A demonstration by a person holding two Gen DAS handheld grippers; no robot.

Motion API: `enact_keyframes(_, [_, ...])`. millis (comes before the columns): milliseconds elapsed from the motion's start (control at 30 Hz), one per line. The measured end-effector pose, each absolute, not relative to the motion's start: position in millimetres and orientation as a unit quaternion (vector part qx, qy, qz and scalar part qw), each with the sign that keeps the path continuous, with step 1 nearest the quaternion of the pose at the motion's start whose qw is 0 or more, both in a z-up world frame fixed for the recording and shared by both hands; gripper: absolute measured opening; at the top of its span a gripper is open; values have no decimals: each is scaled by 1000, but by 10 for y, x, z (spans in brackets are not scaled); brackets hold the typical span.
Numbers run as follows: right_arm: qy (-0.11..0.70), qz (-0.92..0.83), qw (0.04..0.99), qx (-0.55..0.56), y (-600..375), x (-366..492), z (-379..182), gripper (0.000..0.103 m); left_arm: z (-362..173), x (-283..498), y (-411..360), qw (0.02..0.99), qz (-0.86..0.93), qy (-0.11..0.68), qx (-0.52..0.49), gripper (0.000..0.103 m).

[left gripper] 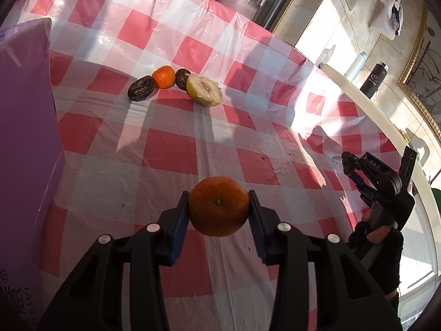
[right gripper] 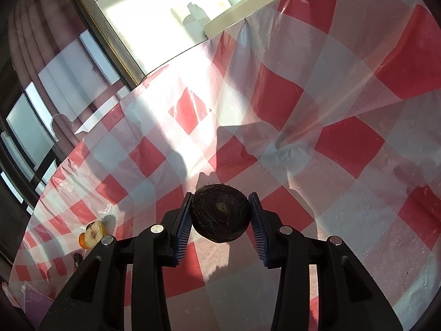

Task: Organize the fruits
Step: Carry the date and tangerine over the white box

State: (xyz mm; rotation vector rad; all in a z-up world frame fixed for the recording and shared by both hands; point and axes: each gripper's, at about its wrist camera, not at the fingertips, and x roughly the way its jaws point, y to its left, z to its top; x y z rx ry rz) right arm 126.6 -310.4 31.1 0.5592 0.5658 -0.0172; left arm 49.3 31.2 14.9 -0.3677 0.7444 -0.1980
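Observation:
My left gripper (left gripper: pixel 219 209) is shut on an orange mandarin (left gripper: pixel 219 205), held above the red and white checked tablecloth (left gripper: pixel 165 149). Farther back on the cloth lies a small cluster: a second mandarin (left gripper: pixel 164 76), two dark round fruits (left gripper: pixel 141 88) (left gripper: pixel 182 78) and a cut pale half fruit (left gripper: pixel 204 90). In the right wrist view my right gripper (right gripper: pixel 220 213) is shut on a dark brown round fruit (right gripper: pixel 220 212), also above the cloth. The same gripper (left gripper: pixel 355 171) shows at the right edge of the left wrist view. The cut half fruit (right gripper: pixel 93 234) appears far left in the right wrist view.
A purple box (left gripper: pixel 24 143) stands along the left side of the table. Beyond the table's right edge a white ledge (left gripper: pixel 358 93) carries a black bottle (left gripper: pixel 373 80) and a pale bottle (left gripper: pixel 355 66). A gloved hand (left gripper: pixel 380 234) holds the right gripper.

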Motion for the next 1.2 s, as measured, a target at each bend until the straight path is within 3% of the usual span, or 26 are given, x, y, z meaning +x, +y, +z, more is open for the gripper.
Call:
enact_keyframes(333, [287, 1, 921, 261, -2974, 1140, 349, 41, 191, 452, 428, 912, -96, 341, -208, 41])
enact_keyframes(667, [328, 44, 916, 227, -2216, 56, 329, 40, 219, 385, 461, 916, -74, 332, -212, 41])
enact_keyframes(1200, [344, 126, 913, 179, -1858, -615, 368, 40, 418, -855, 239, 938, -104, 294, -152, 41])
